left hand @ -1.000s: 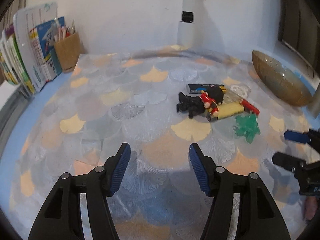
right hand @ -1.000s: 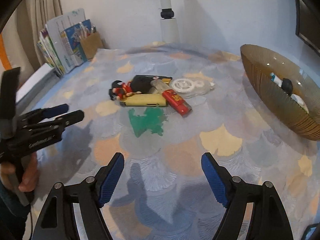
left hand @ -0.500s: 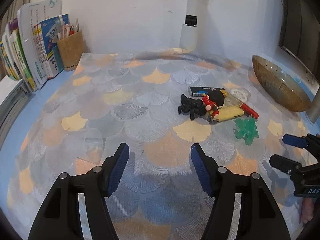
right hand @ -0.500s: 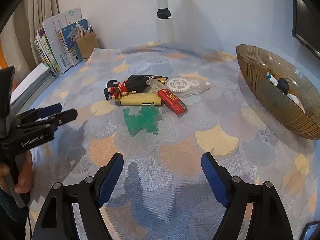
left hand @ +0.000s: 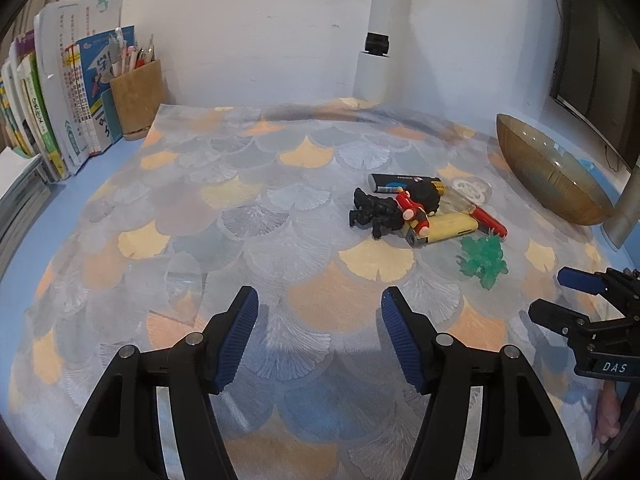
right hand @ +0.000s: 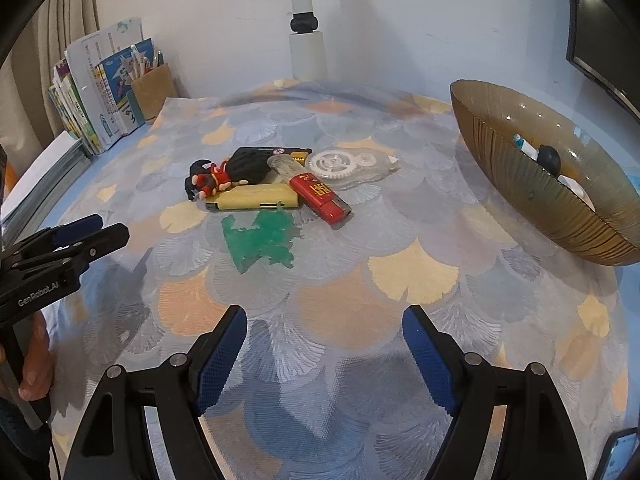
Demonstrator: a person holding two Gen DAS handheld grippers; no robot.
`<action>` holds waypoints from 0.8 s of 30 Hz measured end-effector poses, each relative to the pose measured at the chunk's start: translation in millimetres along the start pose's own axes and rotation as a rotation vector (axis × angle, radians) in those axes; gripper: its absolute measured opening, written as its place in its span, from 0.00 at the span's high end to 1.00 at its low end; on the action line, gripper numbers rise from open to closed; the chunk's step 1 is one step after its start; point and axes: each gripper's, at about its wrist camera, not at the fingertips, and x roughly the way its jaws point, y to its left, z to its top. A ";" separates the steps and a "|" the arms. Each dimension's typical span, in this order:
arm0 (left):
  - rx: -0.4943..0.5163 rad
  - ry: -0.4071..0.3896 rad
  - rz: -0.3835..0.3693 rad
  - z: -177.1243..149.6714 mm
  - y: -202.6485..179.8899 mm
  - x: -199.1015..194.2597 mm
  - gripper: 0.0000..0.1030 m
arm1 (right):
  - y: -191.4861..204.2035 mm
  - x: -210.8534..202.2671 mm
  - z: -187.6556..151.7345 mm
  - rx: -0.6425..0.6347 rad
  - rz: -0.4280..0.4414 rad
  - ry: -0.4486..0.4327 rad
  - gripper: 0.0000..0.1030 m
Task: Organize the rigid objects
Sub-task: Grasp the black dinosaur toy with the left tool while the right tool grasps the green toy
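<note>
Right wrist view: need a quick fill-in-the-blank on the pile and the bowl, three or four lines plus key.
1. The green plastic figure lies on the side of the pile nearest the ____.
2. The red lighter partly rests on the ____ case.
3. The brown ribbed bowl sits to the ____ of the pile.
4. The right gripper has nothing between its ____.

Missing words: camera; yellow; right; jaws

left gripper: jaws apart, empty | toy pile: ahead-right | bowl: far right
</note>
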 end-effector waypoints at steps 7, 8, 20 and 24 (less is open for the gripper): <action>0.099 0.043 -0.111 19.7 -5.2 -2.1 0.40 | -6.3 -9.0 6.7 0.119 0.149 0.010 0.24; 0.122 0.031 -0.112 26.6 -5.9 -3.2 0.40 | -4.4 -10.7 11.2 0.137 0.180 0.009 0.24; 0.437 0.157 -0.253 73.3 -17.2 79.1 0.40 | 39.4 32.7 42.7 0.004 0.047 0.075 0.24; 0.445 0.146 -0.275 76.6 -24.9 85.8 0.39 | 40.4 42.3 48.5 0.000 0.012 0.082 0.37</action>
